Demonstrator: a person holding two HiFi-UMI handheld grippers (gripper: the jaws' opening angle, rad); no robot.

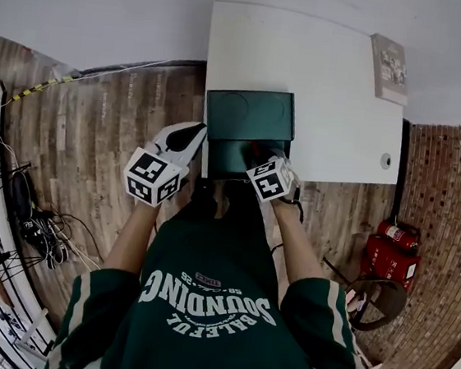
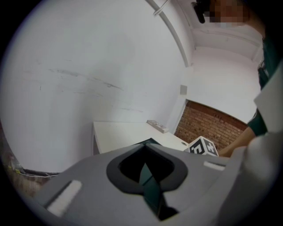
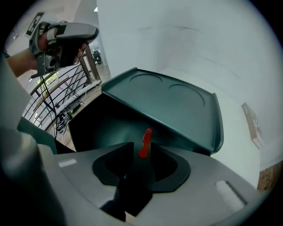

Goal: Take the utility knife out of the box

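Observation:
A dark green box (image 1: 251,116) stands open at the near edge of the white table (image 1: 340,93), its lid (image 3: 168,103) leaning back. My right gripper (image 1: 259,162) reaches into the box from the front. In the right gripper view it (image 3: 142,155) is shut on the utility knife (image 3: 145,142), whose red end sticks out past the fingertips. The knife shows as a small red spot (image 1: 255,151) in the head view. My left gripper (image 1: 194,137) sits at the box's left edge. A strip of green box wall (image 2: 150,183) is pinched in its closed jaws (image 2: 148,176).
A flat grey item (image 1: 389,68) lies at the table's far right corner, and a small round disc (image 1: 385,161) lies near the right edge. Red fire extinguishers (image 1: 394,239) stand on the floor to the right. Cables (image 1: 39,228) lie on the floor to the left.

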